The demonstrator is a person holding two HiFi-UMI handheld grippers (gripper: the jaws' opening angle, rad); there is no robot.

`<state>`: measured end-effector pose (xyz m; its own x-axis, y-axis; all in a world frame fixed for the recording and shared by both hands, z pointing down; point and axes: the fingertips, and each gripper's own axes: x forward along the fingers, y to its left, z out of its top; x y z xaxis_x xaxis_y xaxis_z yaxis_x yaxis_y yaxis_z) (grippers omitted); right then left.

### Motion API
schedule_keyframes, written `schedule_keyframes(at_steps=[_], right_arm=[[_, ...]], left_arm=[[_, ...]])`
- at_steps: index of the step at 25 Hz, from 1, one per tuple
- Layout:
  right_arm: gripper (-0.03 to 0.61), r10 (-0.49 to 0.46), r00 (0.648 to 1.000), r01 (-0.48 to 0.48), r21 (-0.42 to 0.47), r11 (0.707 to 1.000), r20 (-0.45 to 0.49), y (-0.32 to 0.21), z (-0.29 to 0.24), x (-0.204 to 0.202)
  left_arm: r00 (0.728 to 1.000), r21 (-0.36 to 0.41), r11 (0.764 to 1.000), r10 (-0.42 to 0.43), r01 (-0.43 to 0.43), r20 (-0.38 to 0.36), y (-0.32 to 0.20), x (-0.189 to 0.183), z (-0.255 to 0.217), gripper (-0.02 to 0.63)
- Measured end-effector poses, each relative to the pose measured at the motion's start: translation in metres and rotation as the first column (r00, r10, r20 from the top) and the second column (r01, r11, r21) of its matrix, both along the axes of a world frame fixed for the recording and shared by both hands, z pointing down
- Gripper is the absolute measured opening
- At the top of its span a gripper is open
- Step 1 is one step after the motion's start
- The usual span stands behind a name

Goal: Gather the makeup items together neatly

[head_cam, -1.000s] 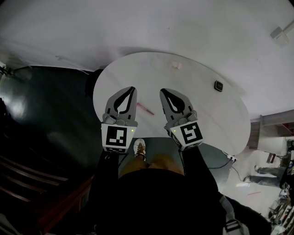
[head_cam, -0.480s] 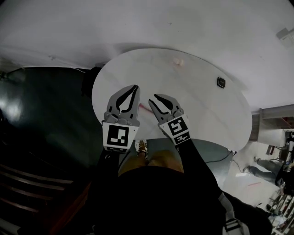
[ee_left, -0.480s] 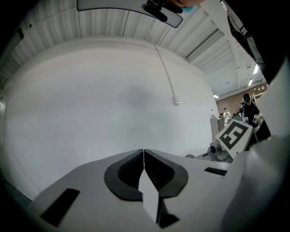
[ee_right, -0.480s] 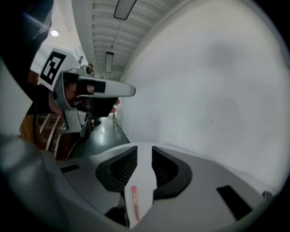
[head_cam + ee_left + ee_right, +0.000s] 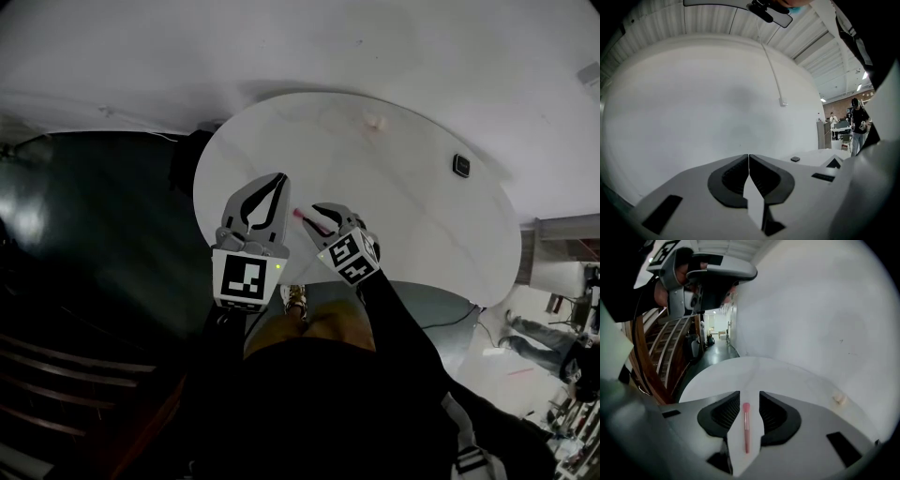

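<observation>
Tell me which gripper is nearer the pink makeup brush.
Right. The right gripper straddles the pink makeup brush, fingers opening, not touching it; the left gripper hovers shut just to its left.

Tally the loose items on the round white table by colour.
Pink: 1, the slim pink brush
Beige: 1, the small beige lump near the far edge
Black: 1, the small black square item toward the right edge
Total: 3
</observation>
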<state>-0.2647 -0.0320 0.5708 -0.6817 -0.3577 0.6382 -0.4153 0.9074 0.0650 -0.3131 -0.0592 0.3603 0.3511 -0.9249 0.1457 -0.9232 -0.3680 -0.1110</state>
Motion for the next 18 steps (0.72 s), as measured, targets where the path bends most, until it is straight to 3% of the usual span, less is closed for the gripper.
schedule_keyframes(at_steps=[15, 17, 18], right_arm=[[0.141, -0.002, 0.974, -0.043, -0.195, 0.980, -0.225, 0.009, 0.082, 0.010], [0.066, -0.003, 0.971, -0.048, -0.204, 0.978, -0.239, 0.011, 0.086, 0.012], [0.066, -0.003, 0.972, -0.048, -0.211, 0.976, -0.236, 0.012, 0.086, 0.012]], left_arm=[[0.999, -0.021, 0.999, -0.046, 0.046, 0.003, 0.012, -0.030, 0.011, 0.018], [0.999, -0.020, 0.998, -0.054, 0.054, -0.001, 0.012, -0.032, 0.012, 0.020], [0.998, -0.023, 0.998, -0.055, 0.055, 0.007, 0.011, -0.033, 0.013, 0.018]])
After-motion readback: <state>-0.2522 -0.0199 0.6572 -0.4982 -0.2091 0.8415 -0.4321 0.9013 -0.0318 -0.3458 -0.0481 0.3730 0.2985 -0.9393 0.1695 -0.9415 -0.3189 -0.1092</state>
